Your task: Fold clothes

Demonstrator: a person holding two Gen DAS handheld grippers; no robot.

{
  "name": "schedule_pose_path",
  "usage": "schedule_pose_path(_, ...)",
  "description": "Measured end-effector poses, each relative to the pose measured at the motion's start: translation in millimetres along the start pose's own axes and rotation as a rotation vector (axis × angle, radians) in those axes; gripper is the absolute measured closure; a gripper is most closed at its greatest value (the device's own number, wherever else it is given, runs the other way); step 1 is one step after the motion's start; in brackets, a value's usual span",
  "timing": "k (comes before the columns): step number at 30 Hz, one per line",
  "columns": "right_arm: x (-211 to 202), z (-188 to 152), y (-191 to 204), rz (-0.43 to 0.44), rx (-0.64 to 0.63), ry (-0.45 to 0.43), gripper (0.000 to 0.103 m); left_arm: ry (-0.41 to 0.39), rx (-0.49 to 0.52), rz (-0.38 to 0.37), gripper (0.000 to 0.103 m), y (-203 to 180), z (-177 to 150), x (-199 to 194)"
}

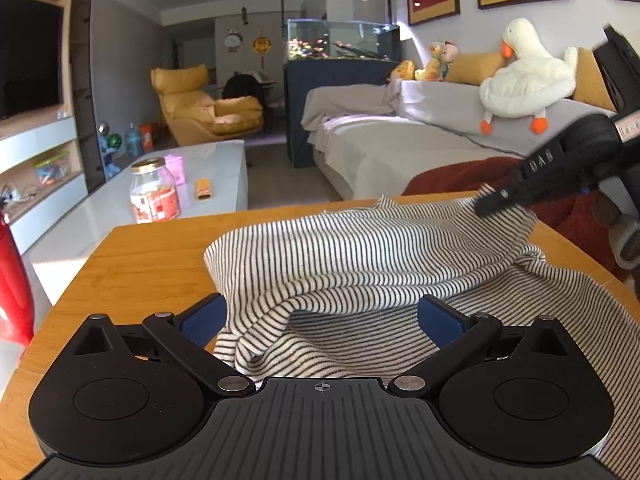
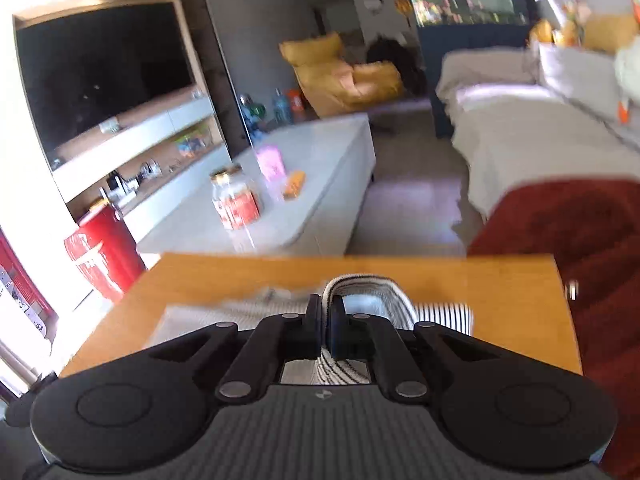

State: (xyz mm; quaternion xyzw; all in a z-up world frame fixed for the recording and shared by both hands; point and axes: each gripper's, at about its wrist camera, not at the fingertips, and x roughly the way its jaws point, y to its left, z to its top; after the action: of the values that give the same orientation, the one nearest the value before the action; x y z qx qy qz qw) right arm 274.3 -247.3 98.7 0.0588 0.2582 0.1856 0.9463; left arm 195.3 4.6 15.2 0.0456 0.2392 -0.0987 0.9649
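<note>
Left tool (image 1: 320, 318) spread over striped shirt (image 1: 360, 256) lengthwise across table (image 1: 152, 256), right tool (image 2: 326, 326) clamping its edge

**Striped shirt on the table**

A striped shirt (image 1: 360, 264) lies rumpled on a wooden table (image 1: 140, 264). The left gripper (image 1: 320, 318) sits low at the near edge, its blue-padded fingers (image 1: 202, 316) spread wide, a fold of cloth bunched between them. At the far right corner the right gripper (image 1: 486, 208) pinches the shirt's edge and lifts it. Behind stand a jar (image 1: 154, 192) on a white bench (image 1: 208, 172) and a plush goose (image 1: 524, 76) on a sofa (image 1: 400, 148).
</note>
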Motion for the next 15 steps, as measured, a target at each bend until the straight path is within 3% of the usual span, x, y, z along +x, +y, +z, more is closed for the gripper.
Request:
schedule_pose_path(3, -27, 42, 15, 0.011, -0.087, -0.156, 0.099, 0.011, -0.021, -0.003, 0.0, 4, 0, 1)
schedule_pose_path(6, -38, 48, 8, -0.023, -0.114, -0.192, 0.099, 0.021, -0.055, -0.006, 0.0, 9, 1, 2)
schedule_pose_path(8, -30, 28, -8, -0.091, -0.109, -0.133, 0.099, 0.028, -0.074, -0.012, 0.0, 11, 1, 3)
schedule_pose_path(11, 1, -27, -40, -0.217, -0.091, 0.036, 0.098, 0.054, -0.115, -0.042, 0.0, 19, 2, 5)
schedule_pose_path(13, 11, -57, -58, -0.242, -0.028, 0.13, 0.095, 0.079, -0.154, -0.069, 0.0, 27, 4, 8)
schedule_pose_path(15, 5, -70, -68, -0.22, 0.032, 0.126, 0.093, 0.087, -0.17, -0.075, 0.0, 33, 9, 6)
